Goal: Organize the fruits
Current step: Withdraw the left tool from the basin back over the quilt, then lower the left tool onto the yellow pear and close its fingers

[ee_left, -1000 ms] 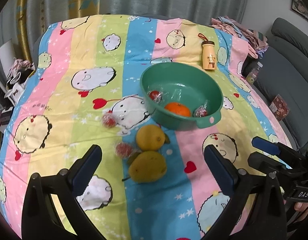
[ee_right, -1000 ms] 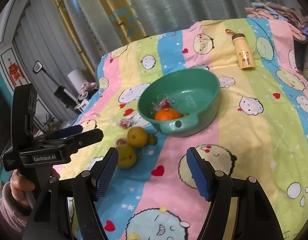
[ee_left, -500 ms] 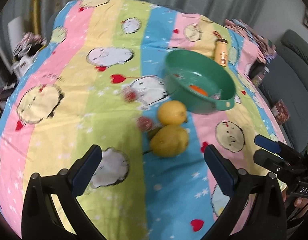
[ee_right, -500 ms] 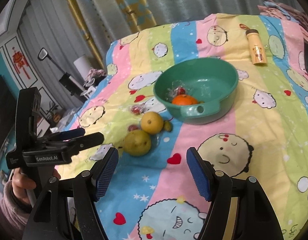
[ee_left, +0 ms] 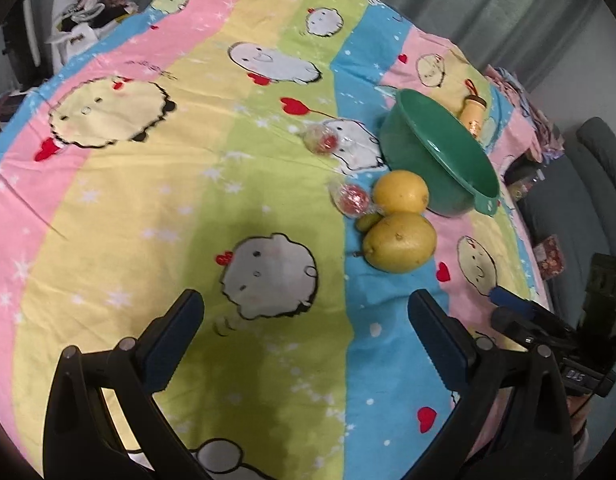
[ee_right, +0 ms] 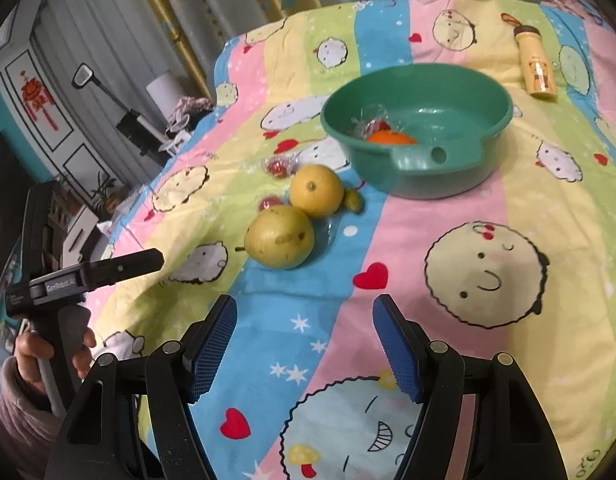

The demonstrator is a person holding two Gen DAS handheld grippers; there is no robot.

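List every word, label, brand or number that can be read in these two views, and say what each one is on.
"GenRobot.AI": on the side of the left gripper, seen from the right wrist view; a smaller line under it is too blurred to read.
"DAS": on the body of the right gripper, seen upside down from the left wrist view.
Print on the yellow bottle: too small to read.

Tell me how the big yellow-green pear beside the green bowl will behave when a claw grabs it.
The pear lies on its side on soft cloth, so a nudge would probably roll it. Its skin looks smooth and rounded; flat pads may slip unless they close across the widest part. It touches the yellow citrus, which would likely shift too.
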